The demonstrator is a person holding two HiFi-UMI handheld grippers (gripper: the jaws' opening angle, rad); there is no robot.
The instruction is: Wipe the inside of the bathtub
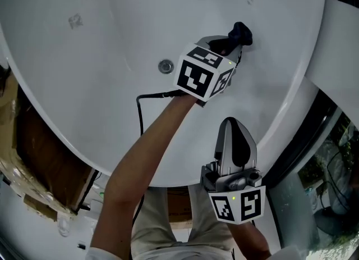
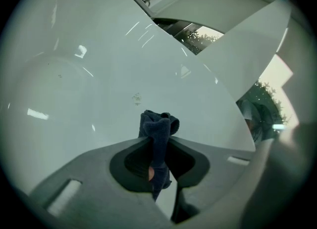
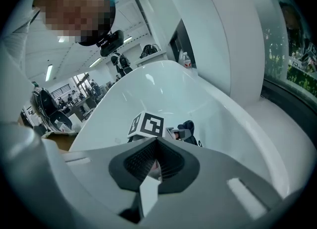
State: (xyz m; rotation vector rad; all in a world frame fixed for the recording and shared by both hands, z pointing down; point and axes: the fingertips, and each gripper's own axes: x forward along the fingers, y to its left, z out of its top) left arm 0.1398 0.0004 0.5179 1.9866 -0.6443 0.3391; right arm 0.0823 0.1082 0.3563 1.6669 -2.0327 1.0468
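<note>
A white oval bathtub (image 1: 112, 23) fills the head view, with a round drain (image 1: 165, 66) in its floor. My left gripper (image 1: 240, 35) reaches down inside the tub and is shut on a dark blue cloth (image 1: 242, 33), which presses against the tub's inner right wall. In the left gripper view the cloth (image 2: 157, 134) stands bunched between the jaws against the white wall (image 2: 99, 89). My right gripper (image 1: 235, 141) hovers over the tub's near rim, shut and holding nothing. The right gripper view shows the left gripper's marker cube (image 3: 146, 124) and the cloth (image 3: 188, 127) below.
A black cable (image 1: 147, 99) trails from the left gripper along the person's forearm. A brown cardboard box (image 1: 39, 158) stands left of the tub on the floor. A dark glass wall (image 1: 336, 163) runs along the right.
</note>
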